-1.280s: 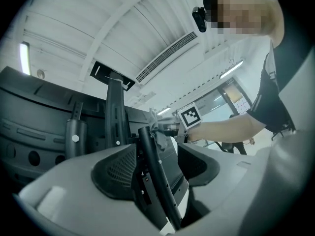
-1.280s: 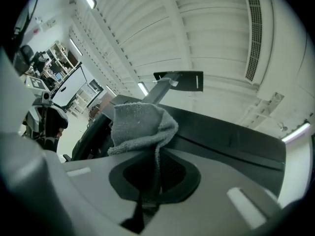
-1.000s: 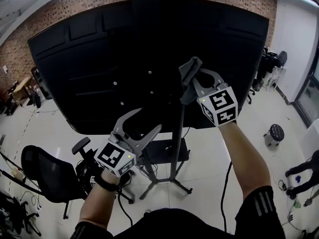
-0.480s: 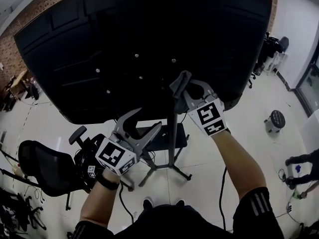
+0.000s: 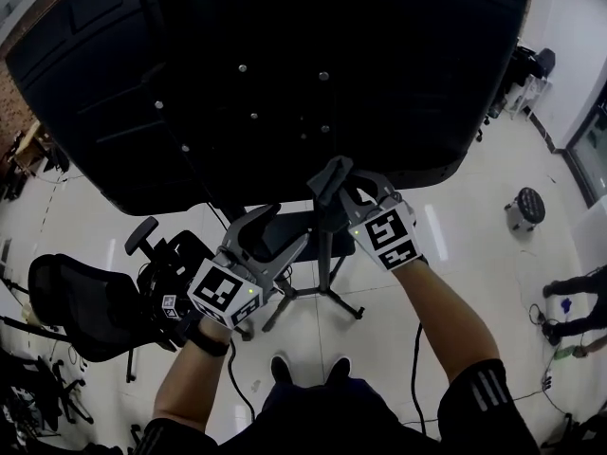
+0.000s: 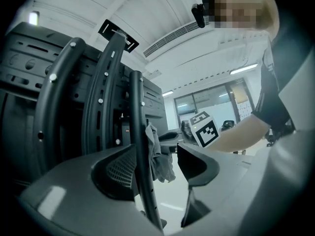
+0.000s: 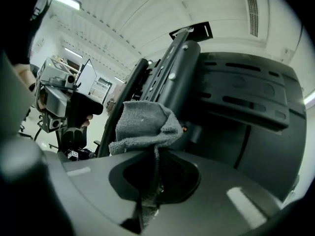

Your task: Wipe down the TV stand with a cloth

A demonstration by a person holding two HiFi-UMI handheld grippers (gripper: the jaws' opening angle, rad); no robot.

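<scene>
Glossy white floor (image 5: 474, 216) carries TV stand (image 5: 324, 273), office chair (image 5: 76, 303), stool (image 5: 524, 208).

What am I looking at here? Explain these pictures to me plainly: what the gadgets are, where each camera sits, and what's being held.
No robot: a person holds a two-jaw gripper in each hand. The head view looks down from the person's head at the back of a TV on its black stand. The other two views come from cameras riding on the grippers. The right gripper is shut on a grey cloth by the stand's upright. The left gripper is open; a thin black bar shows between its jaws, unclamped.
</scene>
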